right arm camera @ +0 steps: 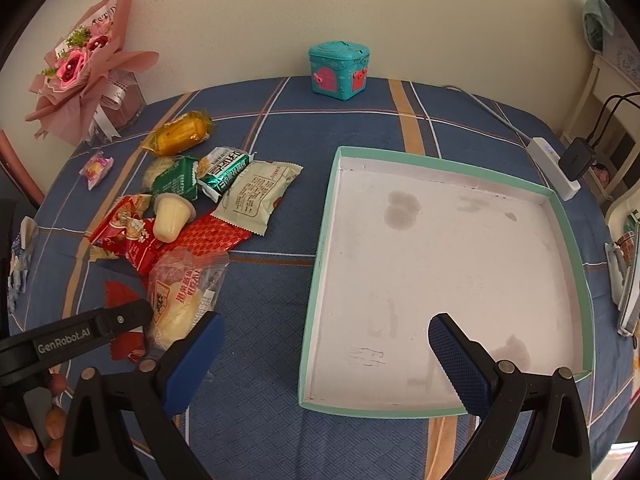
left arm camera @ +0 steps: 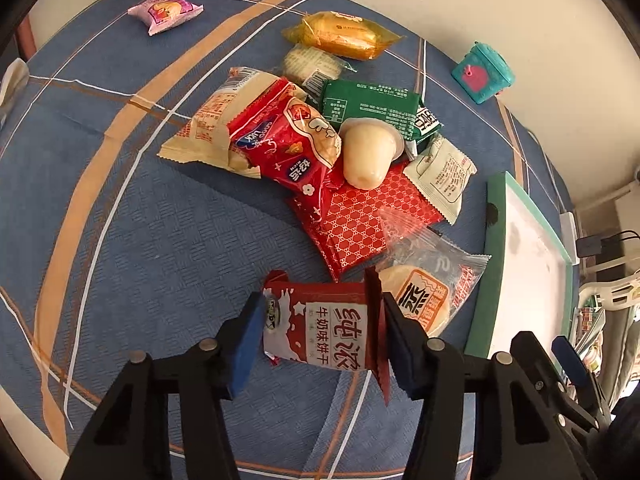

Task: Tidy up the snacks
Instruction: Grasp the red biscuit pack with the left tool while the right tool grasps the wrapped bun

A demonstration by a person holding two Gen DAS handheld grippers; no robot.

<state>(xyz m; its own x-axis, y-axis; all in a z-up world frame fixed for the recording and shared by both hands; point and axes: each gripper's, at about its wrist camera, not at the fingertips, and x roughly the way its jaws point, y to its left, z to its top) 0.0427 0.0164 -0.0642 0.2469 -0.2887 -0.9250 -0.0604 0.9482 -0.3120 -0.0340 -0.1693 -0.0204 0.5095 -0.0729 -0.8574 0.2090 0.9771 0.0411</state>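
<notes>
While left gripper [left arm camera: 322, 334] clamps red-white biscuit packet [left arm camera: 320, 330] between both pads above tabletop [left arm camera: 160, 260], right gripper [right arm camera: 322, 346] gapes wide over tray [right arm camera: 440, 260].

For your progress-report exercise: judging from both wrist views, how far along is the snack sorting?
Done: nothing; the green-rimmed tray holds no snacks. In hand: the left gripper is clamped on a red-and-white milk biscuit packet; the right gripper is open, holding nothing. Left: the pile around the jelly cup and the pink packet.

We see our left gripper [left arm camera: 322, 330] and right gripper [right arm camera: 324, 354] built alike: matte black angular frames, round silver pivot pins, blue textured pads [right arm camera: 460, 364], white "GenRobot.AI" lettering along one black arm
</notes>
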